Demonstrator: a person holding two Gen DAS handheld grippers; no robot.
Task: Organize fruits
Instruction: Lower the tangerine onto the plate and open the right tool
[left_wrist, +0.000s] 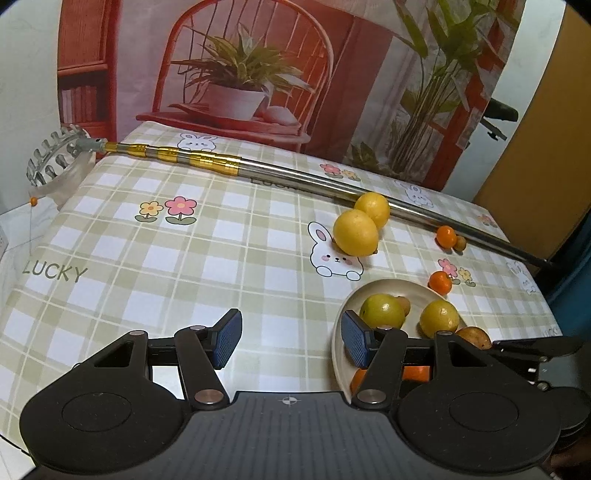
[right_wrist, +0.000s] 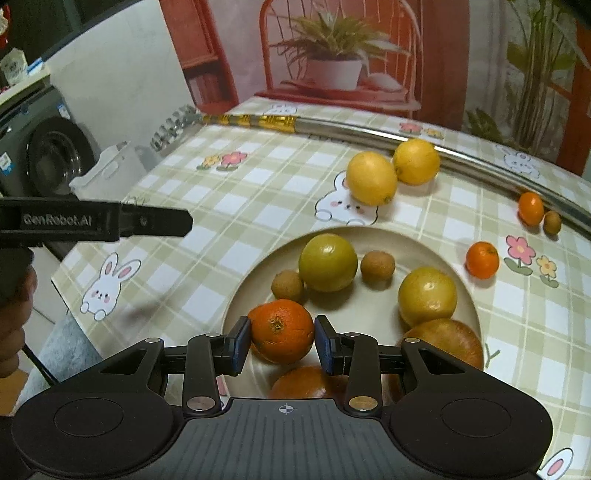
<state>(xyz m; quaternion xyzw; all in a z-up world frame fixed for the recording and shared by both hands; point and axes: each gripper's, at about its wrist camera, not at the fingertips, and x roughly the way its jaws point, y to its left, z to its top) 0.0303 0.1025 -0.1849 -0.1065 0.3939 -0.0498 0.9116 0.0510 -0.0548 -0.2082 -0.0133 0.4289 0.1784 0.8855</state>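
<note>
A cream plate (right_wrist: 332, 232) holds two yellow-green citrus (right_wrist: 328, 262) (right_wrist: 427, 297), two small brown fruits (right_wrist: 377, 266) (right_wrist: 287, 286), a brownish round fruit (right_wrist: 447, 343) and an orange (right_wrist: 303, 384) near its front. My right gripper (right_wrist: 282, 336) is shut on another orange (right_wrist: 280, 330) just over the plate's near side. On the tablecloth lie two lemons (right_wrist: 371, 179) (right_wrist: 416, 161), two small tangerines (right_wrist: 530, 208) (right_wrist: 482, 259) and one small brown fruit (right_wrist: 552, 221). My left gripper (left_wrist: 291, 341) stands open with nothing in it, at the plate's (left_wrist: 388, 285) left edge.
A long metal telescopic pole (left_wrist: 258, 170) with a toothed head (left_wrist: 55, 158) lies across the table's far side, touching the far lemon (left_wrist: 373, 208). A washing machine (right_wrist: 55, 155) and a white basket (right_wrist: 107, 173) stand left of the table. A hand (right_wrist: 11, 332) shows at the left.
</note>
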